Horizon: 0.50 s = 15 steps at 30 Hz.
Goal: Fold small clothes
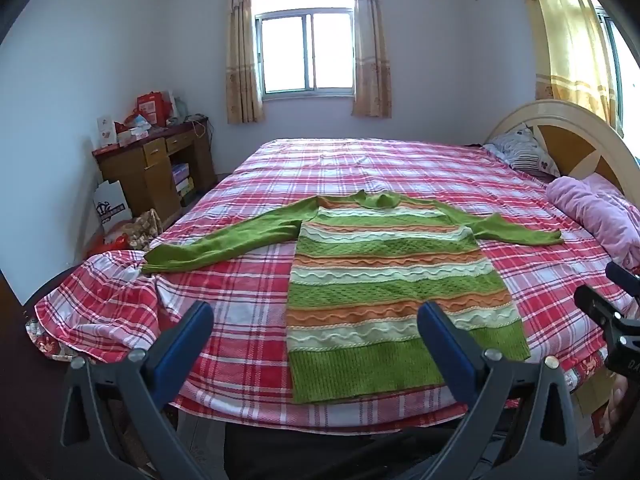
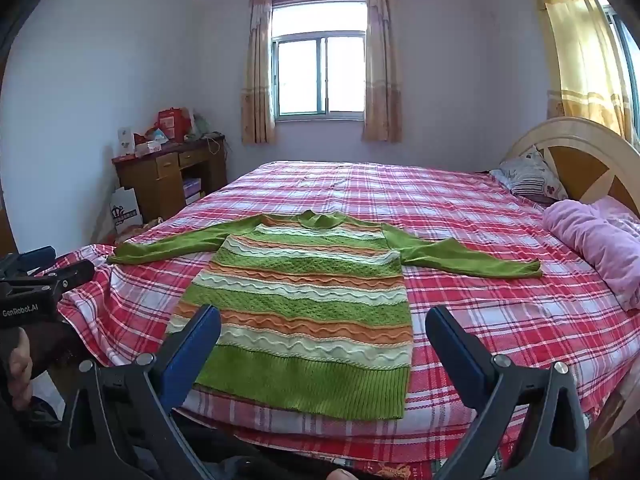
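Note:
A small knit sweater with green, orange and white stripes lies flat on the bed, both green sleeves spread out, hem toward me. It also shows in the right wrist view. My left gripper is open and empty, held above the bed's near edge, in front of the hem's left part. My right gripper is open and empty, held above the near edge, in front of the hem's right part. Neither touches the sweater. The left gripper's body shows at the left of the right wrist view.
The bed has a red plaid sheet. A pink blanket and a pillow lie by the headboard at right. A wooden desk with boxes stands by the far left wall, with bags on the floor beside it.

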{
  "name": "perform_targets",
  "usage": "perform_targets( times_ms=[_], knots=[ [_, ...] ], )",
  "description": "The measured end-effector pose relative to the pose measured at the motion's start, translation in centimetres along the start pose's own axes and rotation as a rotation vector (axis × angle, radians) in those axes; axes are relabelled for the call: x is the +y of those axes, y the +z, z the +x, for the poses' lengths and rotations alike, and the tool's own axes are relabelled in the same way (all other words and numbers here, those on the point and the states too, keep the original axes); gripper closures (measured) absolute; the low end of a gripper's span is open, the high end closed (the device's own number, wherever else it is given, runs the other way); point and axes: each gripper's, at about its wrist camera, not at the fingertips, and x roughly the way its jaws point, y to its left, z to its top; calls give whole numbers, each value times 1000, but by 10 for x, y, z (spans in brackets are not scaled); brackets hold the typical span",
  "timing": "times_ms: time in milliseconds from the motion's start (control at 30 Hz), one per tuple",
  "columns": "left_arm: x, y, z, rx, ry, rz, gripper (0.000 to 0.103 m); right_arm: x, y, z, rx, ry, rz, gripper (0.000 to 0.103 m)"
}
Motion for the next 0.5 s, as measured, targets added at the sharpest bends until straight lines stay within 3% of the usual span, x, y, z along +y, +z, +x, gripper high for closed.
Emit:
perform_targets(
  times_ms=[500],
  knots=[
    [3, 0, 1, -6, 4, -4, 0, -3, -2, 3, 9, 1, 12, 1]
  ],
)
